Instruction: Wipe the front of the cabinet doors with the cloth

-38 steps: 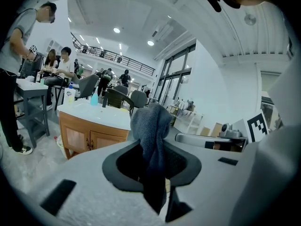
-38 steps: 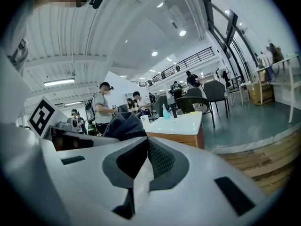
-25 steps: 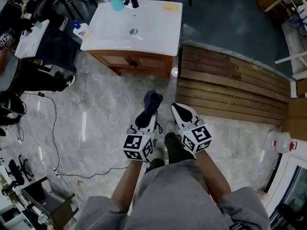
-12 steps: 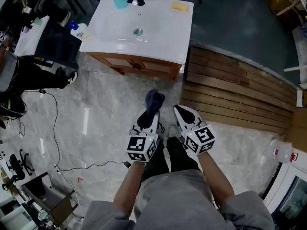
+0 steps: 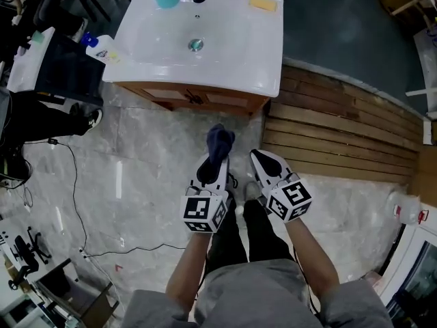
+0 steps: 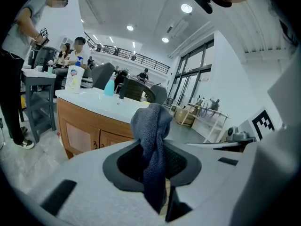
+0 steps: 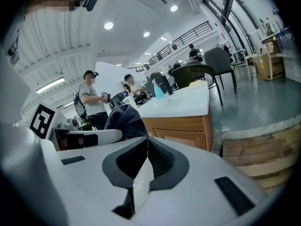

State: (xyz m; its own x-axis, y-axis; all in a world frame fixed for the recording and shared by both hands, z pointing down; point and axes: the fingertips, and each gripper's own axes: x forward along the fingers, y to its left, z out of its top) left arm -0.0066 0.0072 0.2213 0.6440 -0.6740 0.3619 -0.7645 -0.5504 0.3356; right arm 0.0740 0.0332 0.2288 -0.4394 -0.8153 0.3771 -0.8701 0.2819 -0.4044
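A large open workshop hall is indicated by stacked timber planks (image 5: 341, 132), floor cables (image 5: 75, 183) and a freestanding vanity (image 5: 198, 39).

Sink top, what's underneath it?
A wooden cabinet with shut doors; from the head view the sink top overhangs most of it. Its inside is hidden behind the doors.

My left forearm (image 5: 186, 268) and right forearm (image 5: 312, 257) reach forward side by side toward the cabinet (image 5: 198, 100). The left gripper (image 5: 216, 164) points at its doors, jaws clamped on a dark blue cloth (image 5: 220, 142) that bunches past the tips, short of the cabinet. The right gripper (image 5: 260, 157) sits just beside it, jaws pressed together and empty.
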